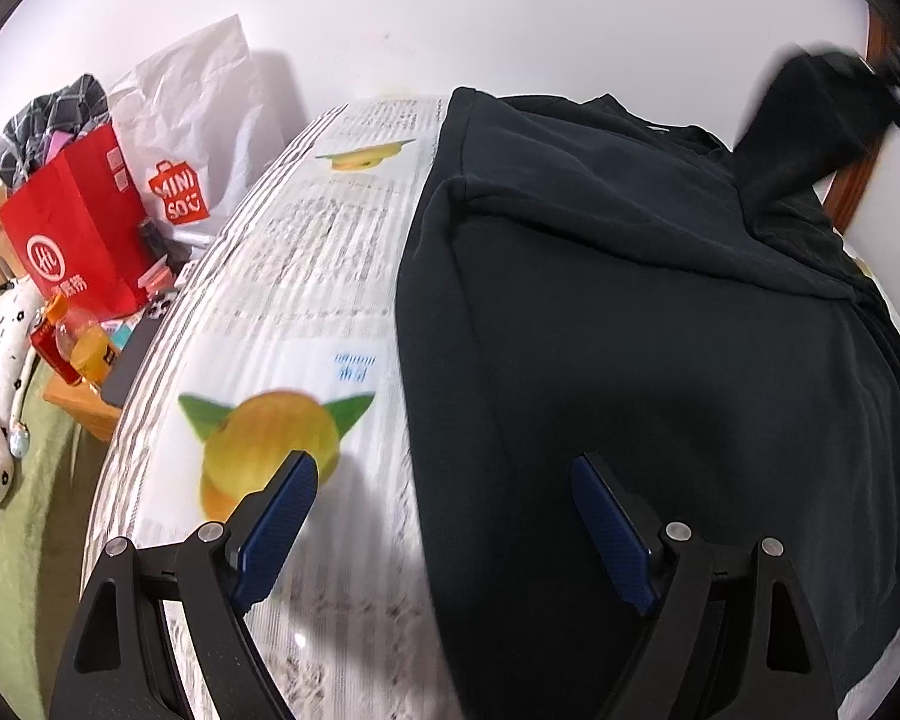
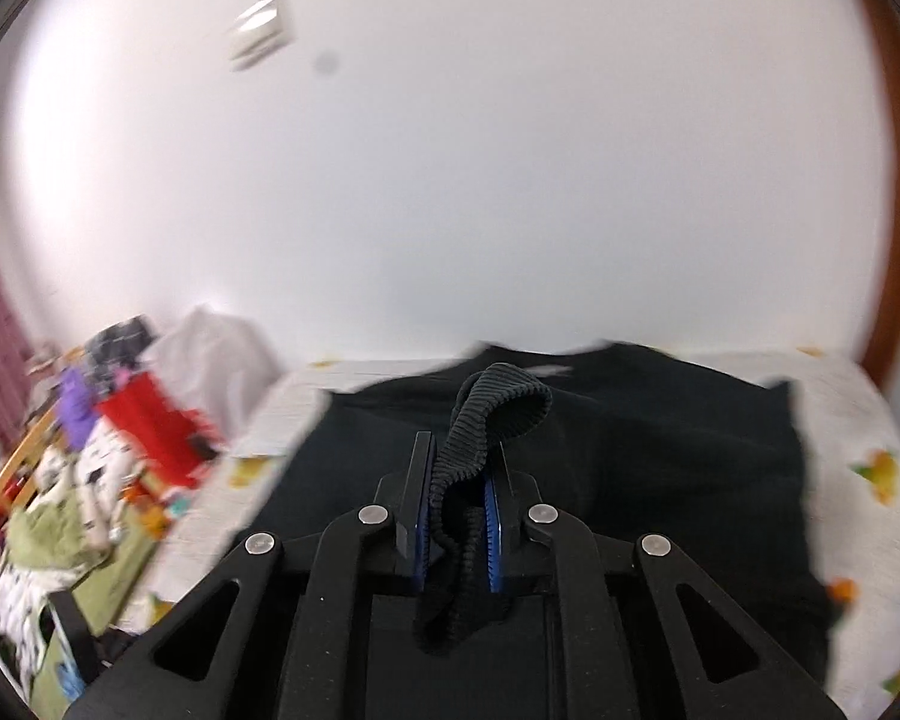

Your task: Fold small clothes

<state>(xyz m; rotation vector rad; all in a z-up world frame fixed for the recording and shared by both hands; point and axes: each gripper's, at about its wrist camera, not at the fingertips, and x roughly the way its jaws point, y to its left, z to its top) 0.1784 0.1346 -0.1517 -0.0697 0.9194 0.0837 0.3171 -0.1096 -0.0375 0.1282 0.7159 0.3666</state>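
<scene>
Ribbed cuff [image 2: 486,420] is being pinched in the right gripper [image 2: 459,516], lifting the black garment's [image 1: 660,330] sleeve for folding inward; left gripper [image 1: 444,516] is hovering wide open.

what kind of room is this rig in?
Probably a lived-in bedroom, not a lab. A black garment lies on a fruit-print cloth over a surface against a white wall; beside it are a red shopping bag, a drink bottle and green bedding.
</scene>
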